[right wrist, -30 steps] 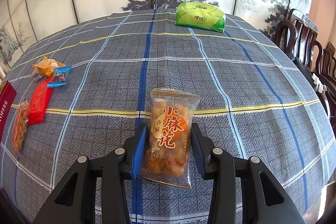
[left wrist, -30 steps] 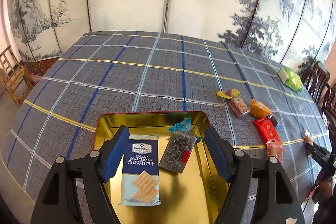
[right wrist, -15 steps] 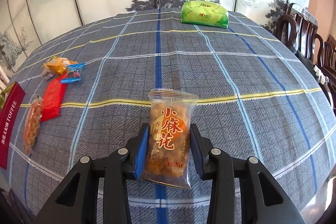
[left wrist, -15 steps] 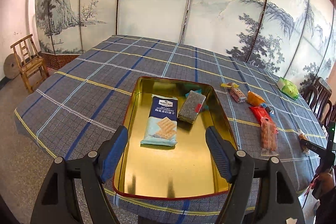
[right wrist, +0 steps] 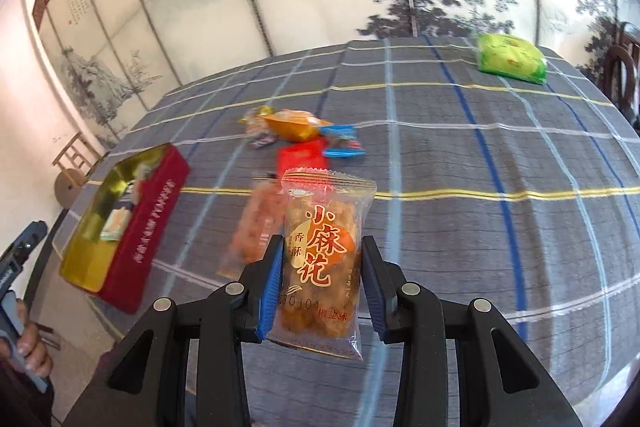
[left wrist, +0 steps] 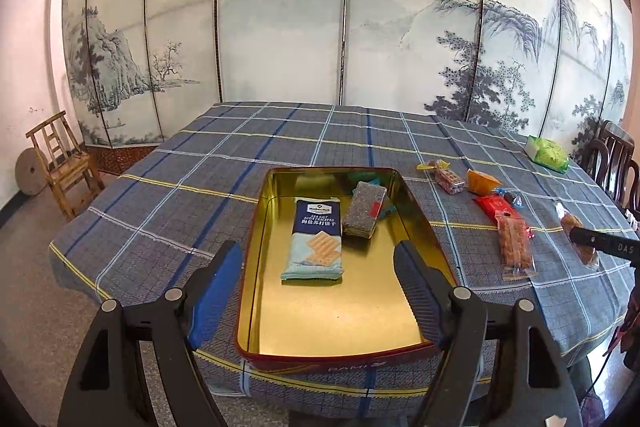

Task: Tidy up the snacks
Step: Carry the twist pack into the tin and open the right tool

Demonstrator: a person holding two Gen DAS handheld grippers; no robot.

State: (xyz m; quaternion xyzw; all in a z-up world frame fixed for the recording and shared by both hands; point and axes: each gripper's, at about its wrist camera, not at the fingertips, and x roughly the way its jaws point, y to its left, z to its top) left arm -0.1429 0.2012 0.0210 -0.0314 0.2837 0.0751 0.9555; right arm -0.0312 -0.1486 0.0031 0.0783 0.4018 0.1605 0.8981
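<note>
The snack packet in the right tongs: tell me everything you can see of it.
The snack packet is a clear plastic pouch with crimped, sealed ends, filled with golden-brown fried twists. An orange patch on its front carries large red Chinese characters, with a printed code near the bottom. It stands roughly upright, slightly tilted, pinched at its lower half between the blue pads of the right tongs, lifted off the checked tablecloth. Nothing else appears to touch it. The left wrist view shows it edge-on at the table's right side.
</note>
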